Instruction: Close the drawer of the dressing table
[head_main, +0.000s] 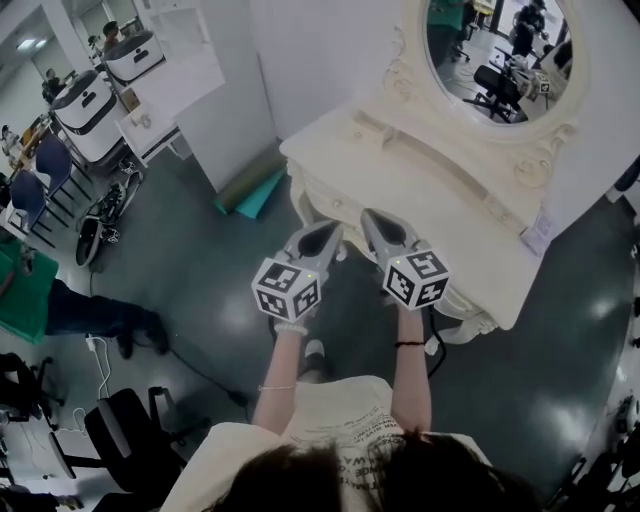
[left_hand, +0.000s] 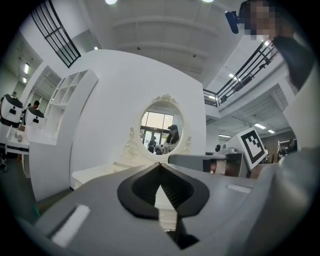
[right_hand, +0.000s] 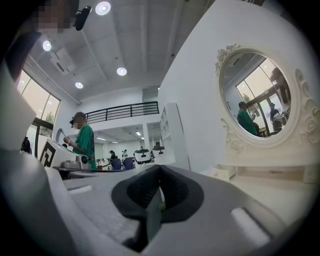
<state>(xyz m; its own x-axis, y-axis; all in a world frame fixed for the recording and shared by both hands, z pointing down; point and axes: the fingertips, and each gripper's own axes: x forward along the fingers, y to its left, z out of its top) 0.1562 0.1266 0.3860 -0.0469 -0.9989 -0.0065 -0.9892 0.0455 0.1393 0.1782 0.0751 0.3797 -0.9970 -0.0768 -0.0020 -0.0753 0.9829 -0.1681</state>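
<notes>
The cream dressing table (head_main: 450, 190) with its oval mirror (head_main: 497, 55) stands ahead of me. Both grippers are held level at its front edge, side by side. The left gripper (head_main: 335, 230) has its jaws together with nothing between them, and its tips lie against the table's front. The right gripper (head_main: 368, 214) is also shut and empty, its tips over the front edge of the top. The drawer front is hidden under the overhang and the grippers. The left gripper (left_hand: 160, 165) faces the table and mirror (left_hand: 161, 124). The right gripper (right_hand: 160, 168) has the mirror (right_hand: 260, 97) to its right.
A rolled teal mat (head_main: 250, 190) lies on the dark floor left of the table. A bicycle (head_main: 100, 225), an office chair (head_main: 130, 430) and a person in green (head_main: 30, 290) are further left. White partition walls (head_main: 240, 100) rise behind. A small tag (head_main: 537, 232) sits on the table's right end.
</notes>
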